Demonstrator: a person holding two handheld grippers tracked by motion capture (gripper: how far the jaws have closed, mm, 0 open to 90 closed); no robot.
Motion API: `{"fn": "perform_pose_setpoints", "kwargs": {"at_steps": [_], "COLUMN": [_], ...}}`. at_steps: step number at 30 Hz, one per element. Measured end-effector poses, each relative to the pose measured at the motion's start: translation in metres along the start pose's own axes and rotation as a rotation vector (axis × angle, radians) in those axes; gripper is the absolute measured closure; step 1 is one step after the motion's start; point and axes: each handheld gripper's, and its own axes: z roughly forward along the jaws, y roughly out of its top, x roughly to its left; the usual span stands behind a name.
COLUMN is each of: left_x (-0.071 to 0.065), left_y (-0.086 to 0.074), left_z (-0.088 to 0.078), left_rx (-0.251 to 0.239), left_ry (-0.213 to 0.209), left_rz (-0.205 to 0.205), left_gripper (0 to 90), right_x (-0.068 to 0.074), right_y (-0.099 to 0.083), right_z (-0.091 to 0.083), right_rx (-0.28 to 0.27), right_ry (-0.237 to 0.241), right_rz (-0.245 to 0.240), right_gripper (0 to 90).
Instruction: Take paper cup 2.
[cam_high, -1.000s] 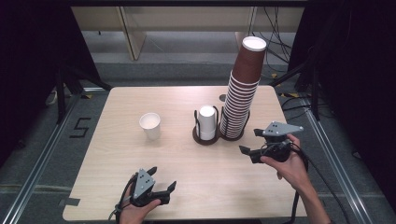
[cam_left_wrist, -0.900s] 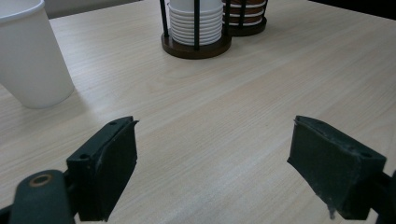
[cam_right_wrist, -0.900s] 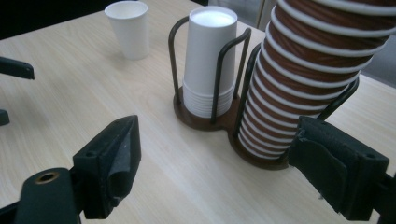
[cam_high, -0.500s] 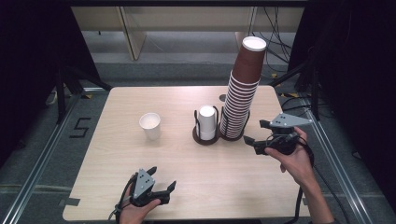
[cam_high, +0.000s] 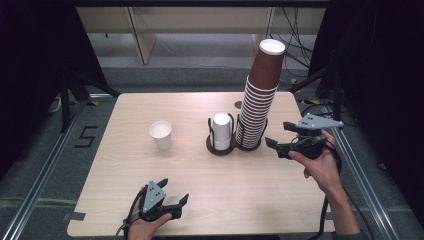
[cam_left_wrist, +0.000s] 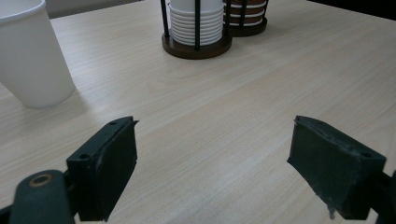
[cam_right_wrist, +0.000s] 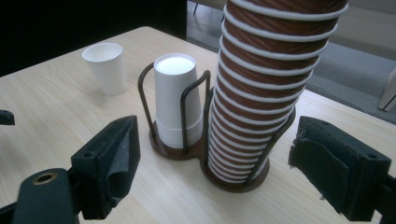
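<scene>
One white cup has been set out alone on the table, left of the holder. The brown cup stack appears untouched. Nothing is held by the open right gripper, aimed at that stack, nor by the open left gripper, resting near the table's front edge.

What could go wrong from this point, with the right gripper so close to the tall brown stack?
The brown cup stack rises far above its wire holder and leans slightly; a sideways nudge from the open right gripper could topple it. A fall might also knock the lone white cup standing loose on the table.
</scene>
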Motion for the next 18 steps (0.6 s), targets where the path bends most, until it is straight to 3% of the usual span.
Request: {"fn": "perform_pose_setpoints", "kwargs": {"at_steps": [5,11,18], "left_x": [0.0,0.0,-0.001], "left_y": [0.0,0.0,0.0], "left_z": [0.0,0.0,0.0], "left_rx": [0.001,0.012,0.013], "left_ry": [0.001,0.002,0.001], "left_rz": [-0.005,0.006,0.006], "left_gripper": [14.7,14.7,14.7], "right_x": [-0.004,-0.009,-0.016], "right_y": [0.005,0.015,0.032], "right_z": [-0.001,-0.002,-0.006], "right_rx": [-0.019,-0.028,-0.047], "right_ry": [0.002,-0.008,-0.012], "right_rz": [0.017,-0.006,-0.002], "right_gripper": [15.8,15.7,15.7]}}
